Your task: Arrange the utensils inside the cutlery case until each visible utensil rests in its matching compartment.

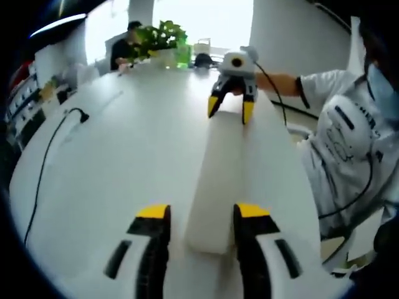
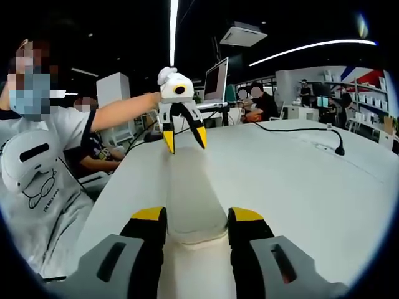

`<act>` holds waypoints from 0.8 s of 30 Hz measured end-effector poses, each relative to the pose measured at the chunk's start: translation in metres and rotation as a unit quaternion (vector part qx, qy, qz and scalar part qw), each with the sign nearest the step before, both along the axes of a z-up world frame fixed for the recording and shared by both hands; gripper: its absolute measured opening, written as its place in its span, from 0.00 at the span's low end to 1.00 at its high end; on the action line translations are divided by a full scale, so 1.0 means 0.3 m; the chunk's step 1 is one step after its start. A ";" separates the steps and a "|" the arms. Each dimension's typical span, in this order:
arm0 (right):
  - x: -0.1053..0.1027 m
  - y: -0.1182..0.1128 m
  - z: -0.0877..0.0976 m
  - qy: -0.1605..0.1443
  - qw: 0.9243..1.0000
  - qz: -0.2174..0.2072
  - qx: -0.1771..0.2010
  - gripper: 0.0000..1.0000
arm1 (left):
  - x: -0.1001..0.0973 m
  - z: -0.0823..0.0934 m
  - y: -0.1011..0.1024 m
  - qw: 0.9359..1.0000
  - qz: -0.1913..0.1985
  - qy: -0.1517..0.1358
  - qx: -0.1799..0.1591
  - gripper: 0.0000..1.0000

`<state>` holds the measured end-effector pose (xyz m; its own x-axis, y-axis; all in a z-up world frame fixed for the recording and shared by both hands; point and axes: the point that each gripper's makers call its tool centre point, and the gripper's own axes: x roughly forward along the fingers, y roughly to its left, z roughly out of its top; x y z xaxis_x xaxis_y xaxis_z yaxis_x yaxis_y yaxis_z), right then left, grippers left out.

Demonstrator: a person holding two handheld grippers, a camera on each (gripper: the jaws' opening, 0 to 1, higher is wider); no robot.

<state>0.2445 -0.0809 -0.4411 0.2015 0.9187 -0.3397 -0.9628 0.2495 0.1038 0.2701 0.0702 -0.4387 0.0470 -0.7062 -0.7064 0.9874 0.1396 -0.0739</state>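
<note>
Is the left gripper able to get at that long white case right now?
Probably yes. The left gripper already has its open jaws on either side of one end of the case, with nothing between. The right gripper straddles the opposite end.

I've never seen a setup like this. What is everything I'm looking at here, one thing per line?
Cutlery case: one, white, long, closed; lying on the table, spanning between the two tools.
Table: one, white, large.
Cable: one, black; trailing across the table on the far side from the person.
Potted plant: one, green; at the table's far end in the left gripper view.
Monitor: one, pale back; behind the table in the right gripper view.
Other people: a few, seated in the background.
Person: one, white printed shirt; beside the table, holding both tools.
Left tool: one, black and yellow jaws; jaws at either side of one end of the case.
Right tool: one, same colours; jaws at either side of the other end.
</note>
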 end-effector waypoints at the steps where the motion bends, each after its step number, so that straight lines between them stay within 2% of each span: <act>1: -0.001 -0.002 0.000 0.001 1.000 0.000 0.001 0.41 | -0.001 -0.001 0.001 1.000 0.001 0.000 0.000 0.42; 13: -0.004 -0.015 0.006 -0.003 1.000 -0.003 0.010 0.39 | -0.032 0.000 -0.024 1.000 -0.016 -0.012 0.003 0.41; 21: 0.000 -0.026 0.008 0.000 1.000 -0.007 0.015 0.39 | -0.046 0.005 -0.006 0.999 -0.020 -0.036 0.016 0.40; 24: 0.000 -0.030 0.018 0.004 1.000 -0.010 0.025 0.39 | -0.044 0.018 0.007 0.999 -0.012 -0.041 0.009 0.39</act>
